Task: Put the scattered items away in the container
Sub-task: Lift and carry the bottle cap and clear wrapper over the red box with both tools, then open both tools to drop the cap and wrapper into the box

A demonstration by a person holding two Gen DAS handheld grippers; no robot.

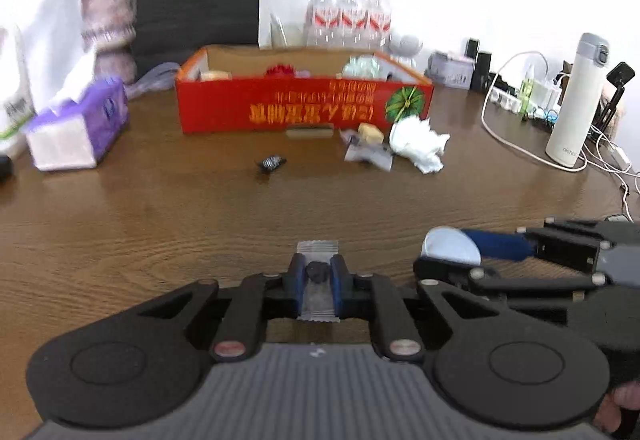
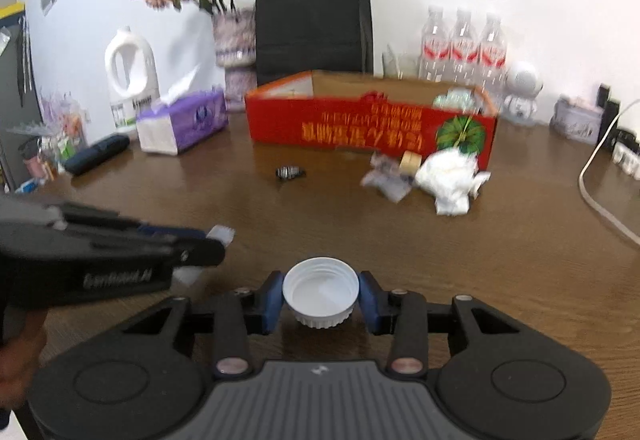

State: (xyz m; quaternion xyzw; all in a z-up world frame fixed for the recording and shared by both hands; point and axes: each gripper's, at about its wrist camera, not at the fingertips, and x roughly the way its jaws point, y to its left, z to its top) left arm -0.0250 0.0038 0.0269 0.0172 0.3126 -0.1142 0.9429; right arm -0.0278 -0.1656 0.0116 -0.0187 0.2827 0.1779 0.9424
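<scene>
My left gripper [image 1: 318,280] is shut on a small clear snack packet [image 1: 318,250] with a dark piece inside, held low over the wooden table. My right gripper [image 2: 320,294] is shut on a white bottle cap [image 2: 320,290], open side up; the cap also shows in the left wrist view [image 1: 450,246]. The red cardboard box [image 1: 280,107] [image 2: 360,123] stands at the back with several items inside. In front of it lie a dark striped wrapper [image 1: 271,162] [image 2: 290,172], a crumpled packet [image 1: 368,153] [image 2: 386,177], a small yellowish block [image 1: 370,133] [image 2: 412,161] and a crumpled white tissue [image 1: 418,143] [image 2: 450,175].
A purple tissue box [image 1: 80,123] [image 2: 182,121] sits back left beside a flower vase [image 2: 236,51] and a black paper bag [image 2: 314,11]. A white jug [image 2: 130,75], water bottles [image 1: 348,15], a white flask [image 1: 576,99] and cables [image 1: 512,143] line the back and right.
</scene>
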